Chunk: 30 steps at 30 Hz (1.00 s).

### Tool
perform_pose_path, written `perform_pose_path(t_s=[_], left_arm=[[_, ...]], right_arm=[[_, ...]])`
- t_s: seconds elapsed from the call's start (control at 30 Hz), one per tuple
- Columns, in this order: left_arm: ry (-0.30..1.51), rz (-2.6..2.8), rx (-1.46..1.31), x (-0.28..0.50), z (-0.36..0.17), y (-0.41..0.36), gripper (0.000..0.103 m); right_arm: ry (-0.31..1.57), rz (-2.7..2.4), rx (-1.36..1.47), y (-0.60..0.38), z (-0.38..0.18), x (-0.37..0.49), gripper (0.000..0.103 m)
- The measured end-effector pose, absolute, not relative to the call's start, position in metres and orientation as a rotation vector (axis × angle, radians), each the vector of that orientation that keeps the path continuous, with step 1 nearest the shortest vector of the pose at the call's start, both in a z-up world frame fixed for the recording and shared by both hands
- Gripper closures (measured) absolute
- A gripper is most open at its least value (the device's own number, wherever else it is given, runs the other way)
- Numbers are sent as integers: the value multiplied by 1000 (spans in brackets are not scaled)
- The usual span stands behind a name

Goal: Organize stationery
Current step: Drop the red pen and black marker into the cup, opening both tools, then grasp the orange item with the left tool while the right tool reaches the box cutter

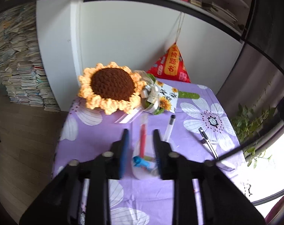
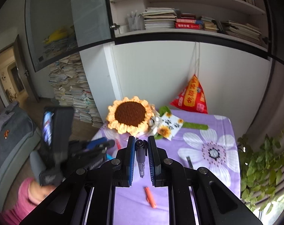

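My left gripper (image 1: 141, 134) is open above the purple flowered tablecloth (image 1: 198, 101). Between its fingers, below on the cloth, lie a red pen (image 1: 142, 140) and a blue-capped item (image 1: 142, 163) on a white round thing. A clear pen with a black cap (image 1: 170, 126) lies just right of the fingers, and a black-and-silver pen (image 1: 207, 142) farther right. My right gripper (image 2: 140, 140) is shut on a dark pen (image 2: 141, 159), held upright above the cloth. An orange pen (image 2: 150, 196) lies on the cloth beneath it. The left gripper unit (image 2: 97, 148) shows at the left.
A crocheted sunflower (image 1: 112, 87) with a wrapped gift and card (image 1: 164, 97) lies at the table's far side. A red pouch (image 1: 171, 63) hangs against the white cabinet. Stacked books stand on the floor at left. A green plant (image 2: 263, 168) is at the right edge.
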State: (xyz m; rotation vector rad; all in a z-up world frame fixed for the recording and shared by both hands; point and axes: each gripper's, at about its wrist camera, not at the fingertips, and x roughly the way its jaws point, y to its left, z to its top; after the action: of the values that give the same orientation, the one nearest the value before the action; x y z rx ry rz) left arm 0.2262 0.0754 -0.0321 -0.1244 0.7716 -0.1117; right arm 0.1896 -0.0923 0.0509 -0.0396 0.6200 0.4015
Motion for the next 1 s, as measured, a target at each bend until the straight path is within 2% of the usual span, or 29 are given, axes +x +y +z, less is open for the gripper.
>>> perform_pose_path(t_s=[0.17, 0.53, 1.0], left_arm=[[735, -76, -127, 201, -35, 90, 71], [772, -23, -196, 181, -63, 124, 70], [803, -91, -178, 181, -75, 111, 68]], right_arm=[[609, 434, -65, -68, 55, 204, 89], [631, 424, -96, -33, 37, 236, 91], [760, 384, -108, -59, -6, 234, 91]])
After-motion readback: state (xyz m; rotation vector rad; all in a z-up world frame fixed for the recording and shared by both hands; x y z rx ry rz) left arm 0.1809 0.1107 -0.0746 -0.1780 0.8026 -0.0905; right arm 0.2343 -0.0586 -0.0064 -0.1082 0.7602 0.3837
